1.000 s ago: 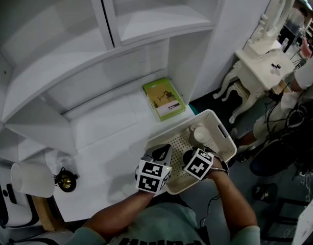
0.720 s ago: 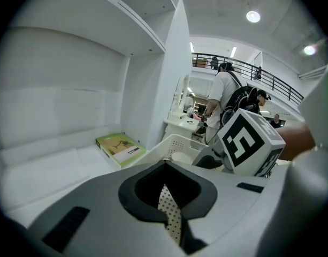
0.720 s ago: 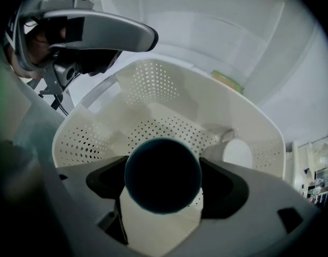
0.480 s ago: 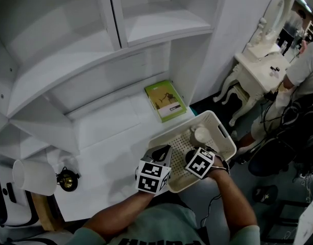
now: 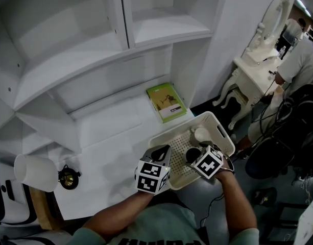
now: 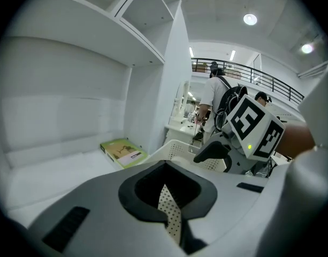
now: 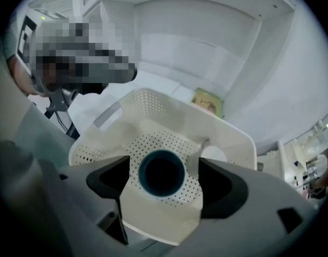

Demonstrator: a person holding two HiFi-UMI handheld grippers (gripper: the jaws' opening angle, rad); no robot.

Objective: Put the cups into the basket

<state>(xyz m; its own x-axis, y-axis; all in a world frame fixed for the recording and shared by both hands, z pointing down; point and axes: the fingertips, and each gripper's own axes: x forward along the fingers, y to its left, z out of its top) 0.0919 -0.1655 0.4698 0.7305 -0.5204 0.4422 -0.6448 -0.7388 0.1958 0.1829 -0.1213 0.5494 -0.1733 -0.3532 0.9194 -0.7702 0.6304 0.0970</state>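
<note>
Dark teal cup [image 7: 162,173] upright, mouth up, in white basket [image 7: 153,103]

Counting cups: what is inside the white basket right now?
A dark teal cup and a white cup stand on the perforated floor of the basket. The right gripper covers the basket's near corner, so anything there is hidden.

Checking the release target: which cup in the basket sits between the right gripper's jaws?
The dark teal cup, upright between the open jaws. The white cup stands outside them, farther into the basket.
</note>
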